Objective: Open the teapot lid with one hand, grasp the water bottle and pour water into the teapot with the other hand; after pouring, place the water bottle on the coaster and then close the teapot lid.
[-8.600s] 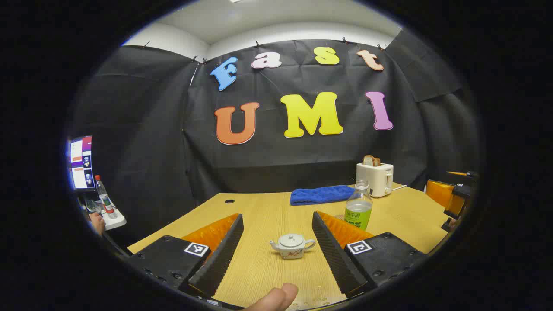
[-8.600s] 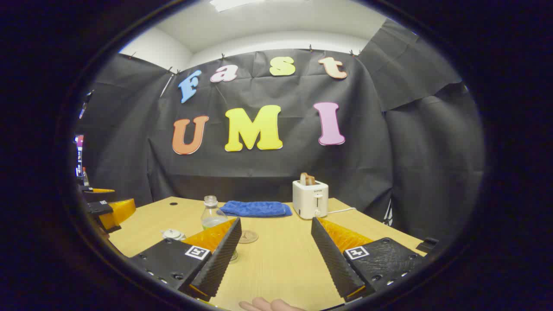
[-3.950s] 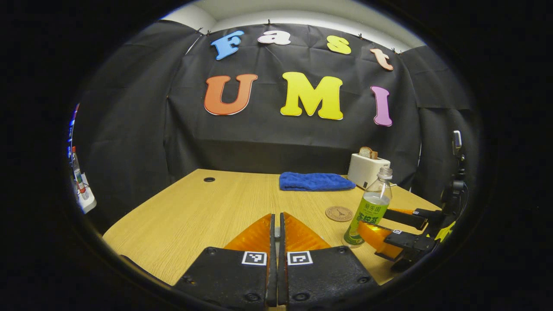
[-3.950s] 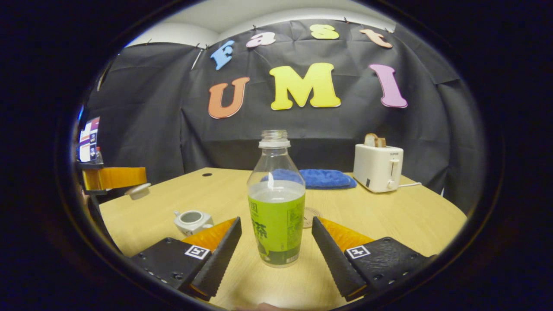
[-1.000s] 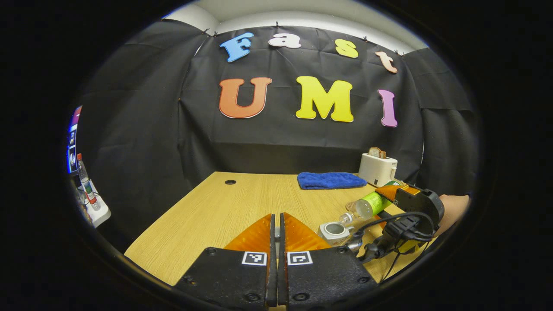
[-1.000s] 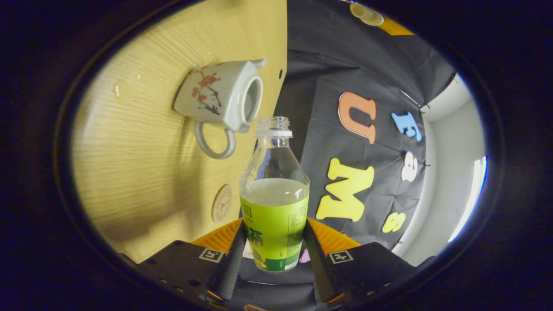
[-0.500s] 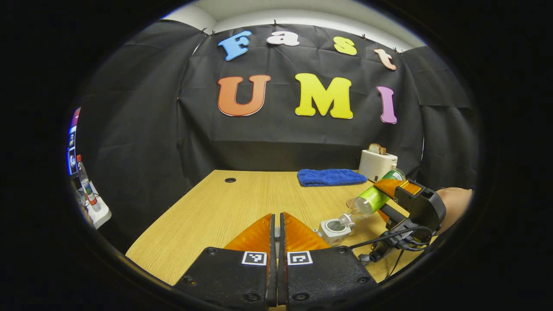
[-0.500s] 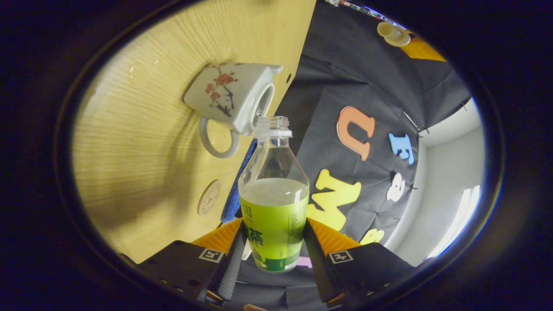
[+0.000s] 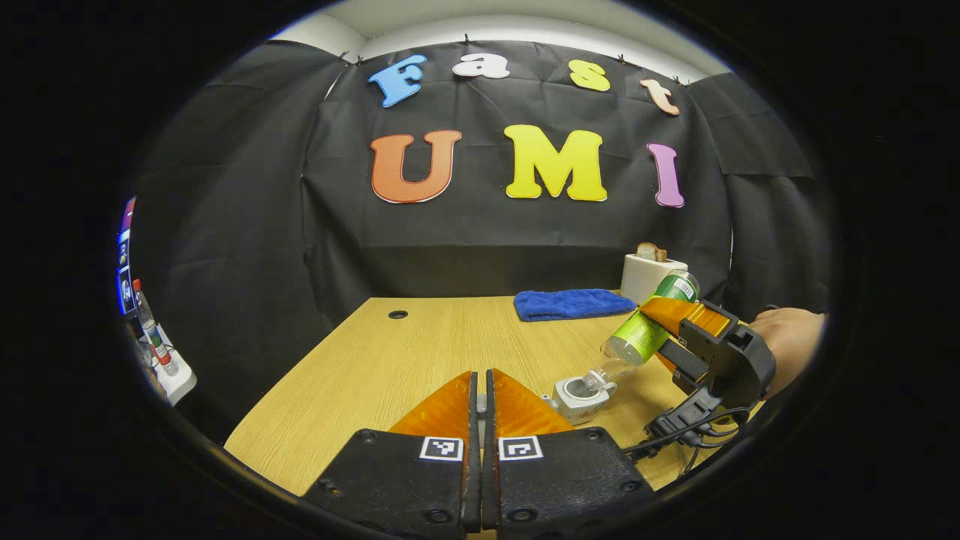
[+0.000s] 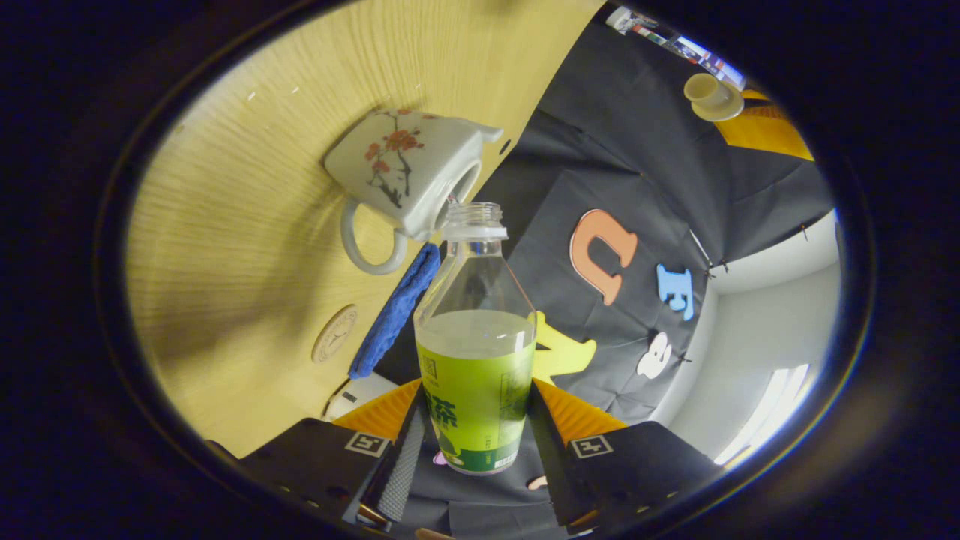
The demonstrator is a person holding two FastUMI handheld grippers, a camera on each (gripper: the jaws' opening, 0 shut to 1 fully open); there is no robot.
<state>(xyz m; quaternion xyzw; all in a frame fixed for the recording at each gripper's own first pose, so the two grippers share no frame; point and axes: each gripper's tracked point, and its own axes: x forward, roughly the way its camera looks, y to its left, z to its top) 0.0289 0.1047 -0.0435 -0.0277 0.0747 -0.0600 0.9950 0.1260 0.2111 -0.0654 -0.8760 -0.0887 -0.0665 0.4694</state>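
Observation:
A white teapot (image 9: 581, 394) with a red flower pattern (image 10: 405, 180) stands open on the wooden table (image 9: 390, 360). My right gripper (image 10: 474, 427) is shut on the green-labelled water bottle (image 10: 476, 375). In the left gripper view the right gripper (image 9: 654, 336) holds the bottle (image 9: 634, 337) tilted steeply, its open mouth down at the teapot's opening. My left gripper (image 9: 481, 379) is shut. The right gripper view shows the teapot lid (image 10: 709, 94) pinched at its tips, held up and away from the pot. The round coaster (image 10: 335, 333) lies on the table beyond the teapot.
A blue cloth (image 9: 574, 304) and a white toaster (image 9: 649, 274) with bread sit at the table's back right. A hand (image 9: 787, 337) holds the right gripper, and its cable hangs below. A small side table with a bottle (image 9: 154, 345) stands off to the left.
The right gripper has risen and tipped the bottle more steeply, bringing its mouth right to the teapot's opening. My left gripper has stayed shut and hardly moved.

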